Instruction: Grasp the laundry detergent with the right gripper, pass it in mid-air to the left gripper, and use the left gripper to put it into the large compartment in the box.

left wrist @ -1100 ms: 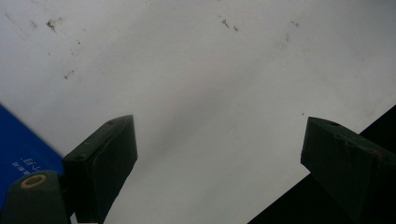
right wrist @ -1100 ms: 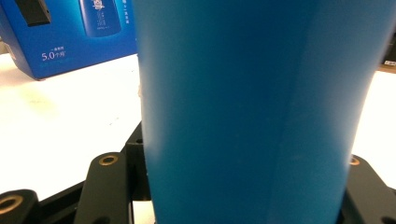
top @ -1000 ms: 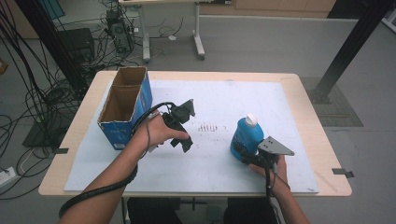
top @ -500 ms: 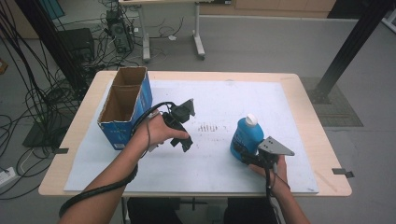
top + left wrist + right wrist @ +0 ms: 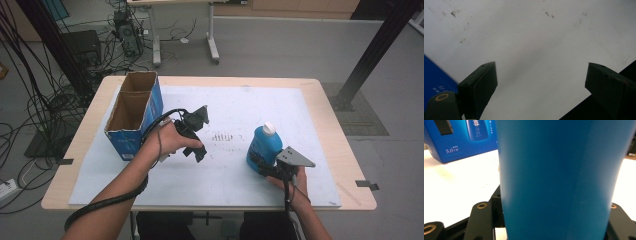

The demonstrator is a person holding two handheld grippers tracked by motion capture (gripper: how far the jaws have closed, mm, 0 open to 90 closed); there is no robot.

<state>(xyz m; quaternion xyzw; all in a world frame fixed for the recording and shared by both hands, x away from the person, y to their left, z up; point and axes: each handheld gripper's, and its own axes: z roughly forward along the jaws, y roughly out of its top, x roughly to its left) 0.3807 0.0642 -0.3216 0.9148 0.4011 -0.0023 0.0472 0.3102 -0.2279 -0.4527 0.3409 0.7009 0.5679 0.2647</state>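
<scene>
Two tools are at work over a table (image 5: 345, 150) covered by a pale sheet (image 5: 280, 110). The right tool (image 5: 264, 165) sits near the front right of the sheet, a grey three-cornered plate (image 5: 295, 157) on top of it, held by the person's right hand (image 5: 292, 185). Its jaws are closed around the lower body of a blue bottle (image 5: 265, 145), which stands upright on the sheet with its white cap (image 5: 269, 128) at the top. In the right gripper view the blue bottle (image 5: 559, 177) rises right between the black jaws, its wall pressed close on both sides.

The left tool (image 5: 196, 131) lies to the left of the middle of the sheet, held in the left hand (image 5: 172, 142), with a black cable (image 5: 107, 202) trailing back along the forearm. Its jaws stand wide apart with nothing between them; the left gripper view looks down past them onto the bare sheet (image 5: 536, 50), speckled with a few small dark marks.

An open blue cardboard box (image 5: 134, 116) stands upright at the left side of the sheet, just beside the left hand and well apart from the bottle. Its printed blue side (image 5: 459, 137) shows in the right gripper view, beyond the bottle. A row of short dark strokes (image 5: 222, 136) marks the sheet between the two tools.
</scene>
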